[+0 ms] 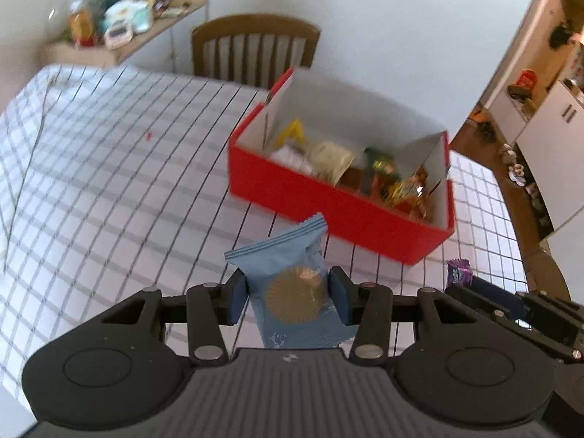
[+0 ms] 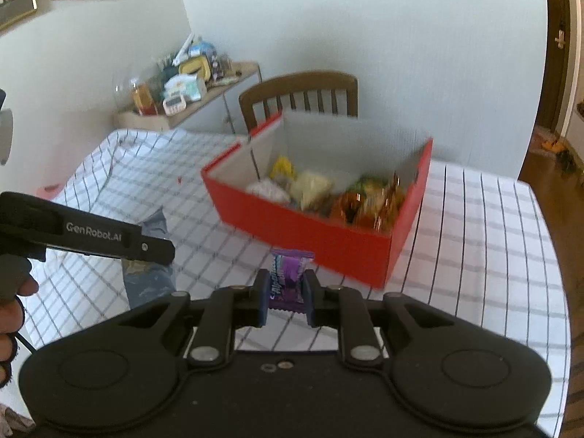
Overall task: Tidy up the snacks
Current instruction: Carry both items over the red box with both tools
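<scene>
My left gripper (image 1: 290, 292) is shut on a light blue snack packet (image 1: 292, 281) with a gold round print, held above the checked tablecloth. Ahead of it stands an open red box (image 1: 328, 200) with several wrapped snacks inside. My right gripper (image 2: 285, 294) is shut on a small purple candy packet (image 2: 288, 281), also lifted off the table, with the red box (image 2: 310, 226) just beyond it. The purple packet (image 1: 458, 273) and the right gripper show at the lower right of the left wrist view. The left gripper's arm (image 2: 109, 237) and the blue packet (image 2: 151, 277) show at the left of the right wrist view.
A checked white tablecloth (image 1: 109, 168) covers the table. A wooden chair (image 1: 255, 47) stands behind the table at the wall. A shelf with clutter (image 1: 120, 22) is at the back left. A person's hand (image 2: 11, 314) holds the left gripper's handle. A kitchen area (image 1: 540, 109) lies to the right.
</scene>
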